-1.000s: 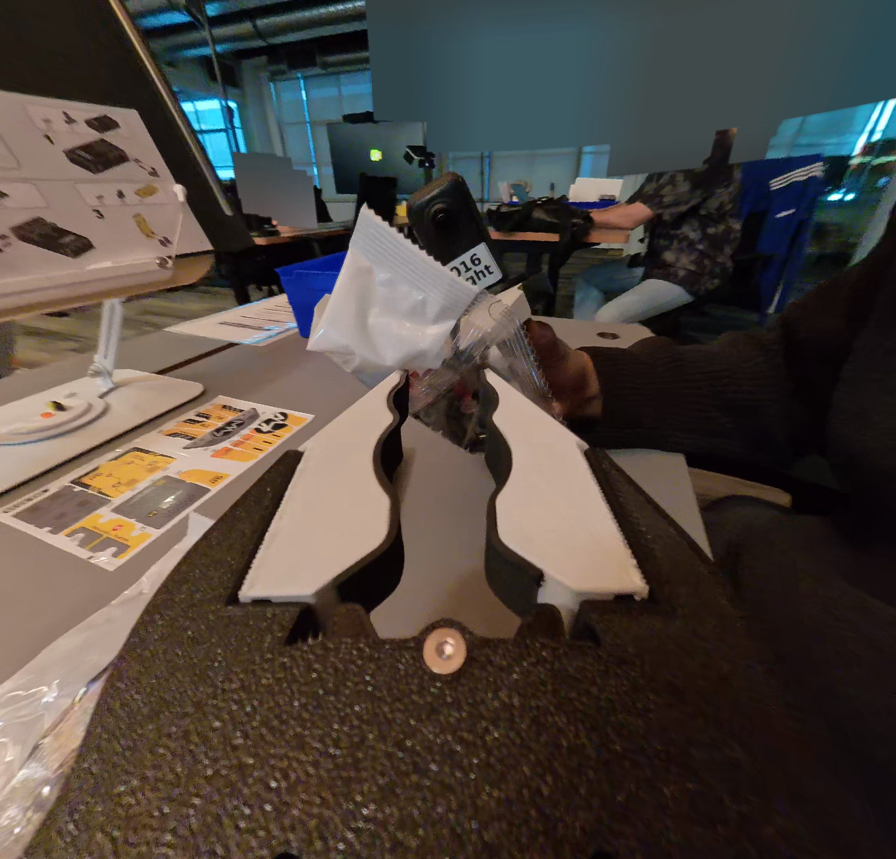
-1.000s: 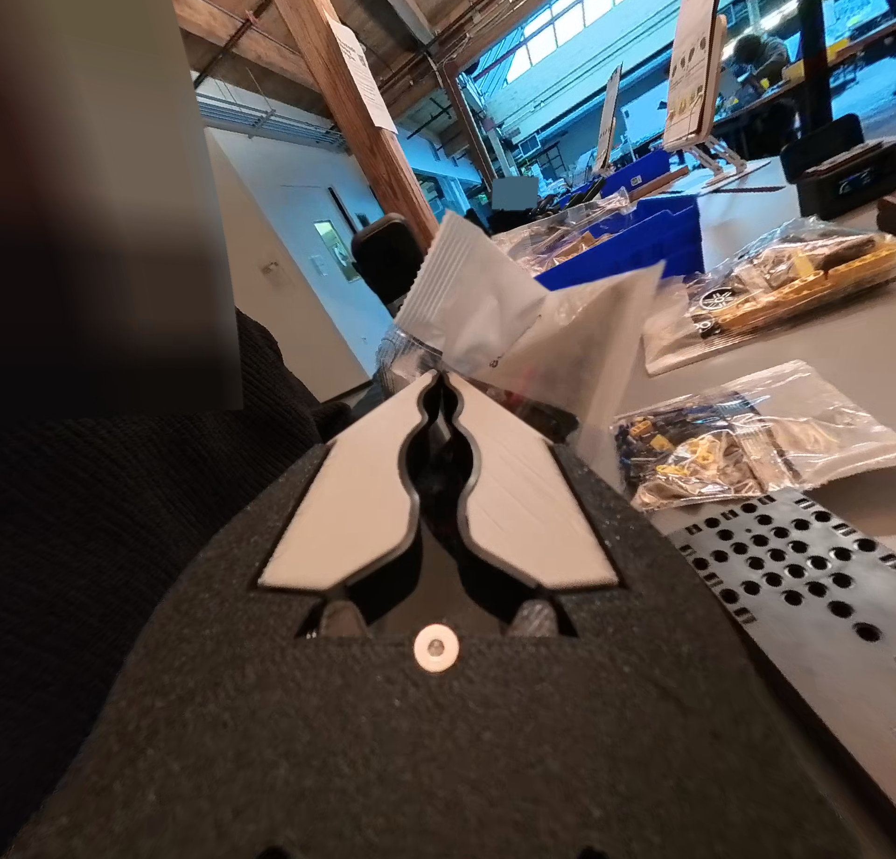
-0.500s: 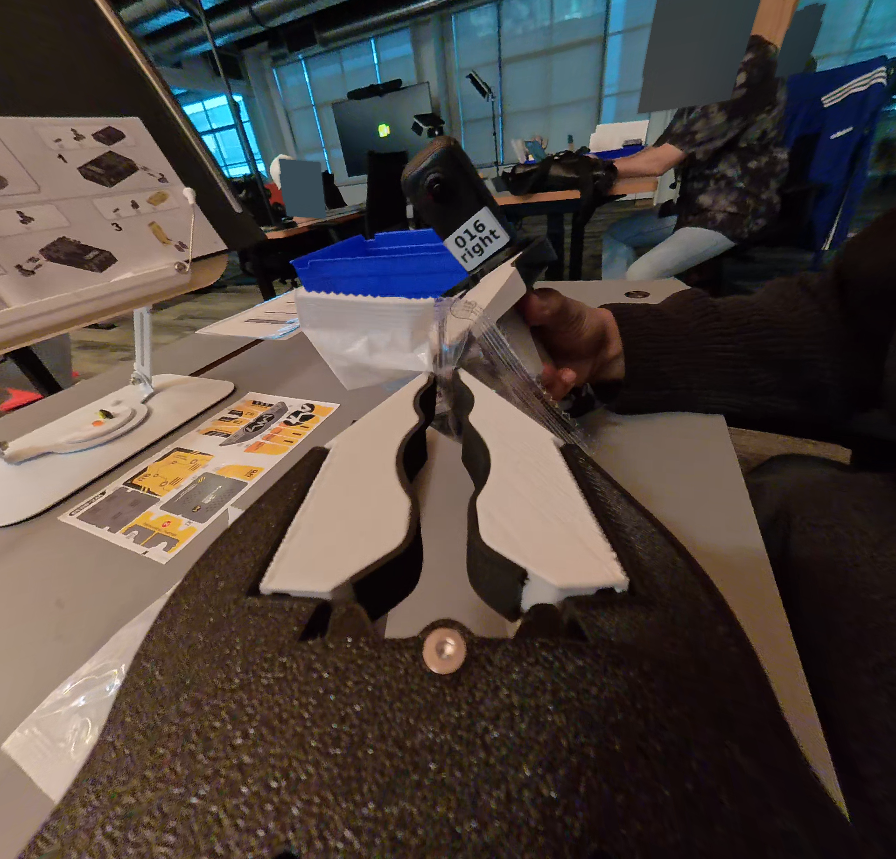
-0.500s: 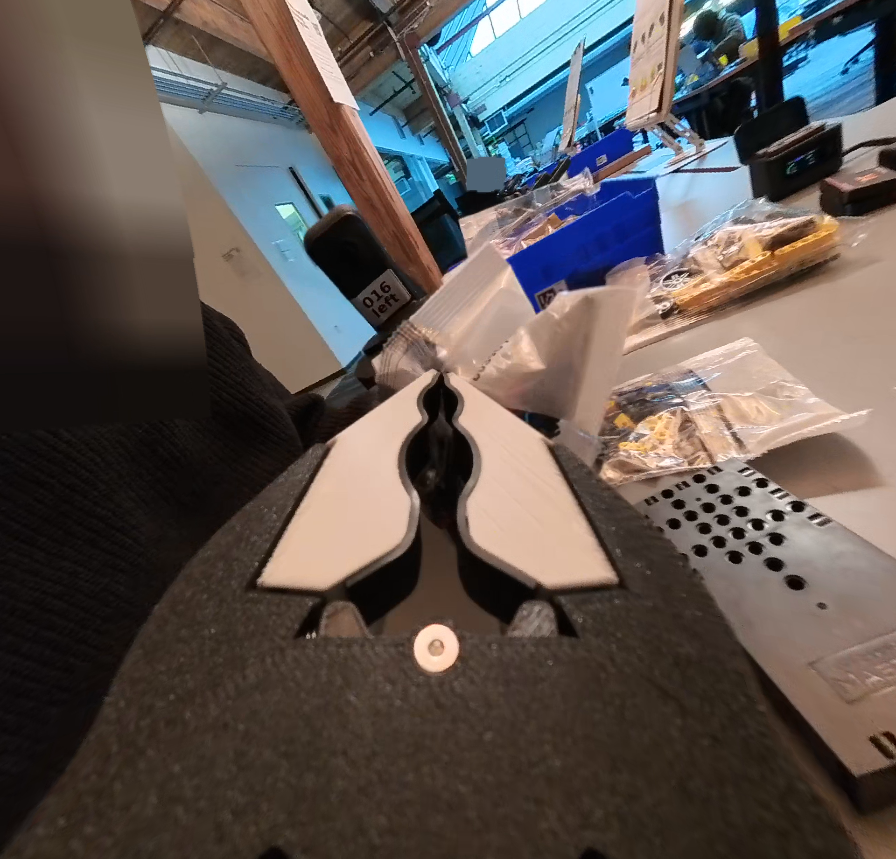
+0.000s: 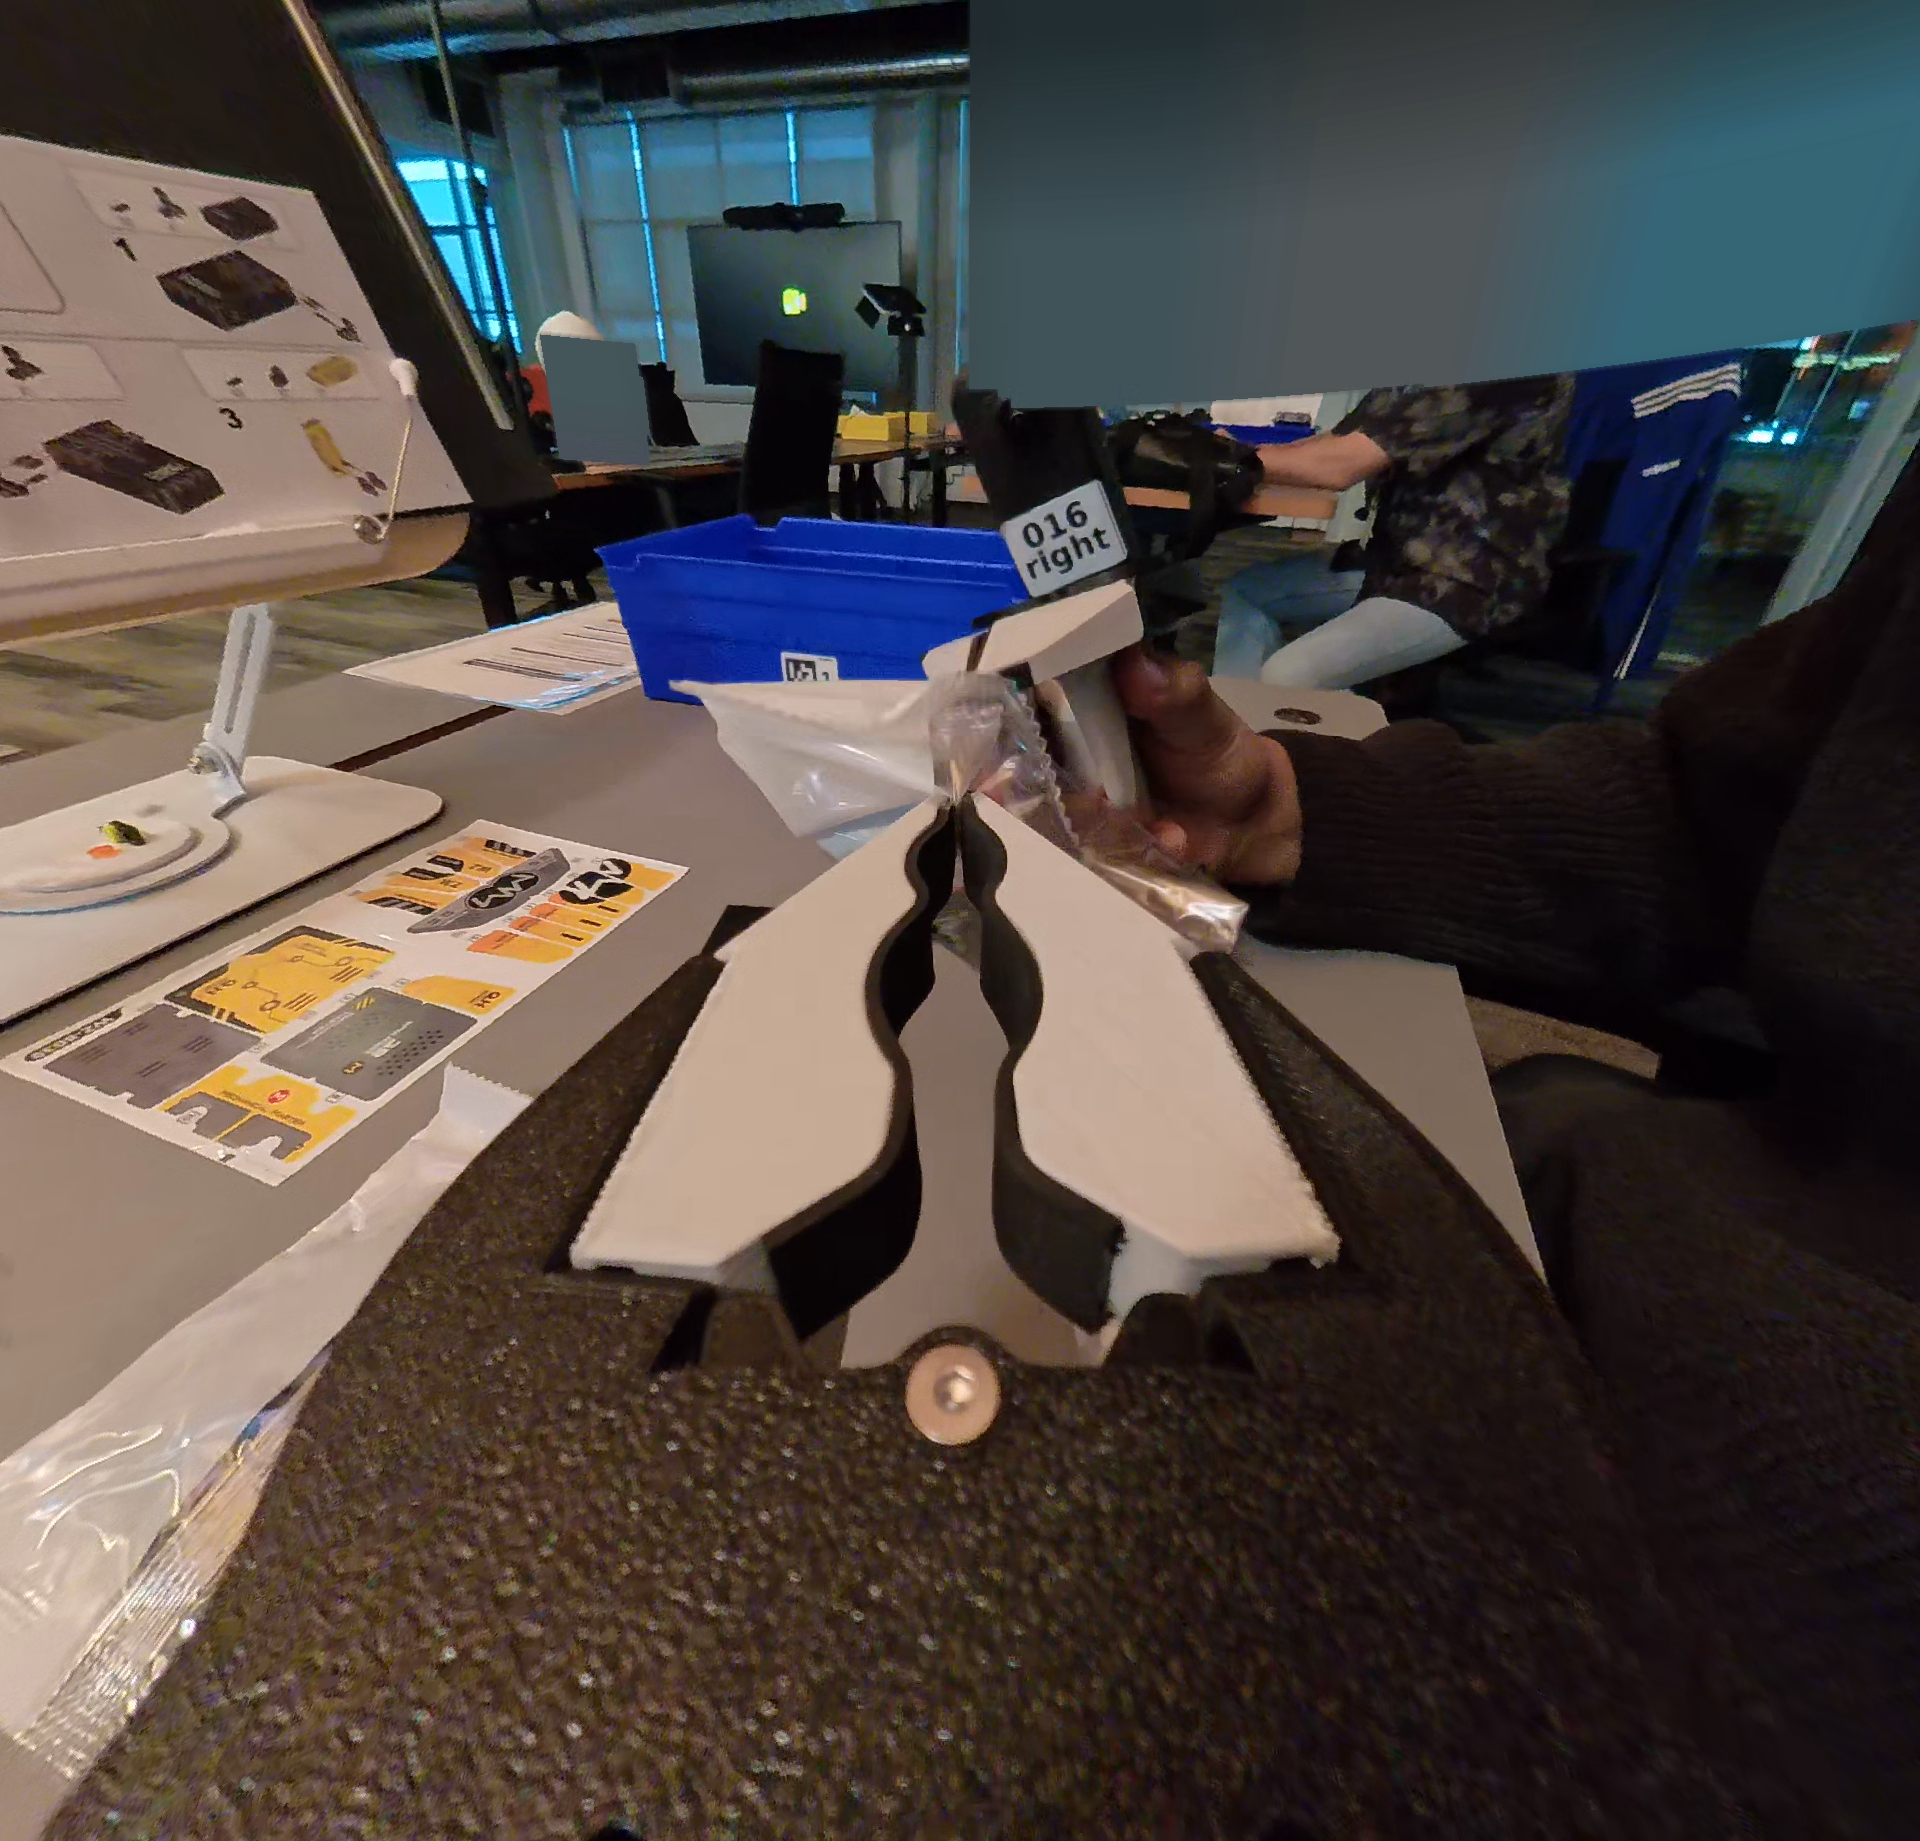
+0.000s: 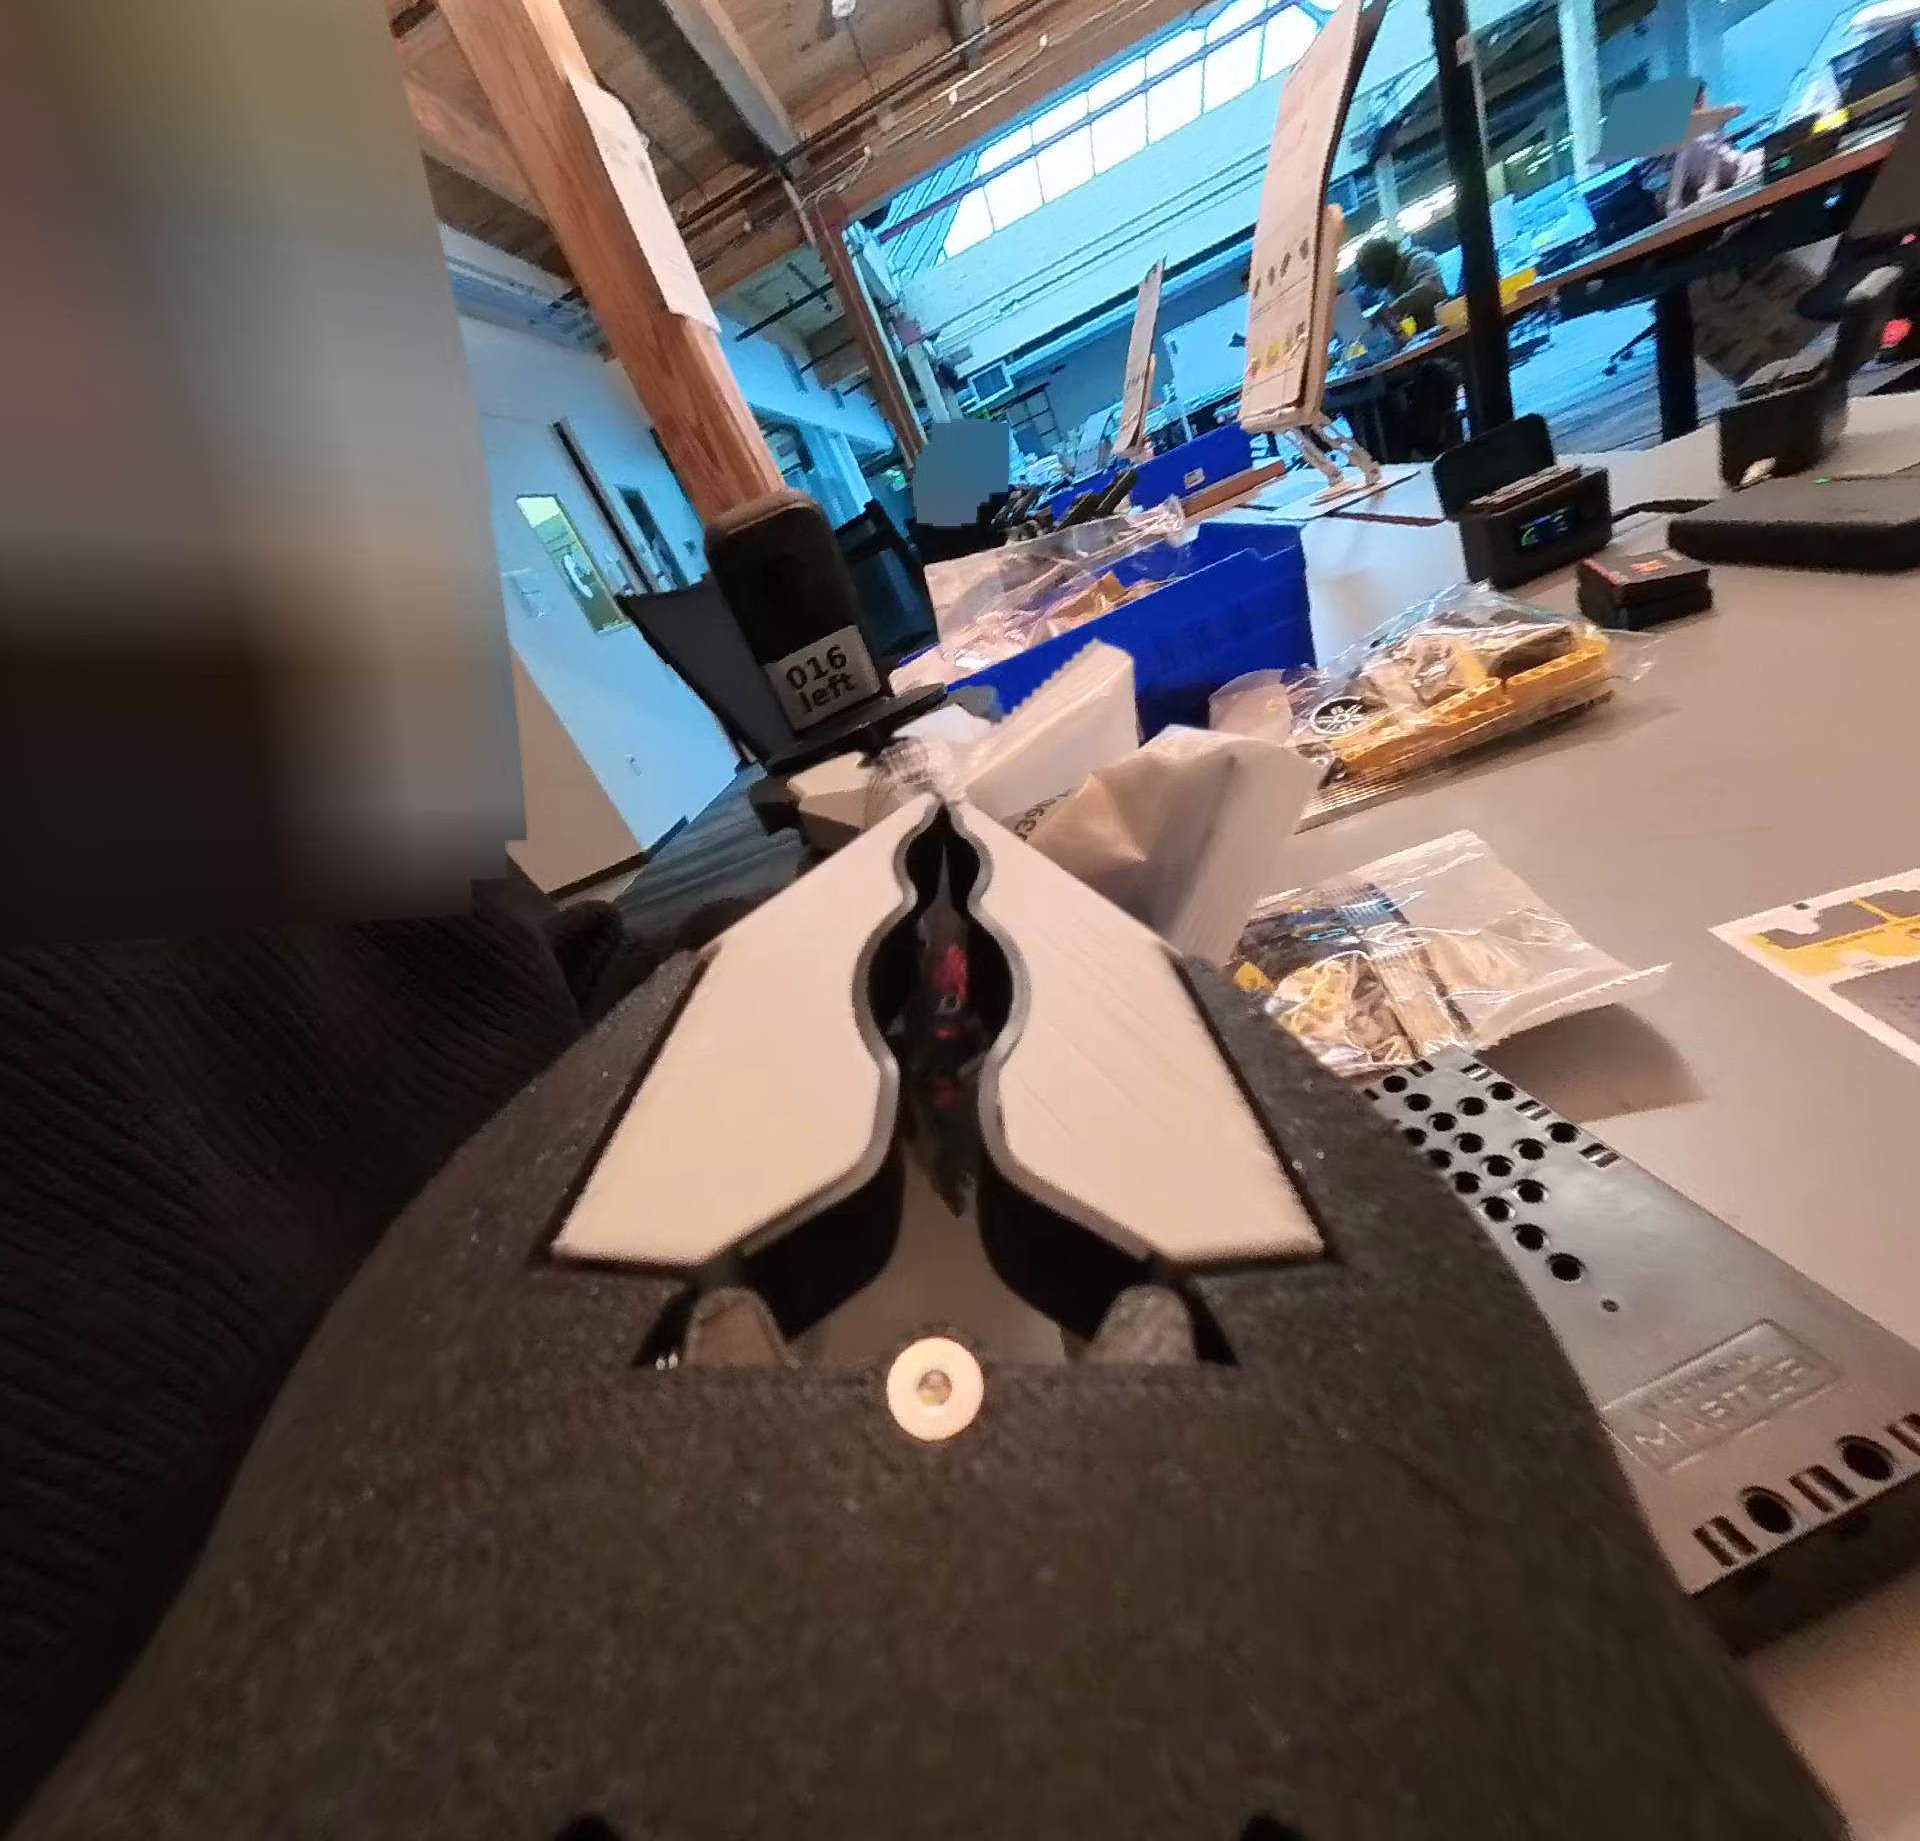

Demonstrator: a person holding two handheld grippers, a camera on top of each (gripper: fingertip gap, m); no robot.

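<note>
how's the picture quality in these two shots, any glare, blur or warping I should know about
Left wrist view: dim indoor light, sharp on the left gripper pinching the clear plastic bag, which catches soft glare; wide-angle bending at the edges; a flat masked patch fills the upper right. Right wrist view: brighter, bluish window light; slight blur on the right gripper; the grey table tilts from lens distortion; a blurred patch covers the upper left.

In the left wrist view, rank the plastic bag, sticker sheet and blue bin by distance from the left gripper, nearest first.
1. plastic bag: pinched at the left gripper fingertips.
2. sticker sheet: flat on the table, to the left.
3. blue bin: behind the bag, farthest.
</note>
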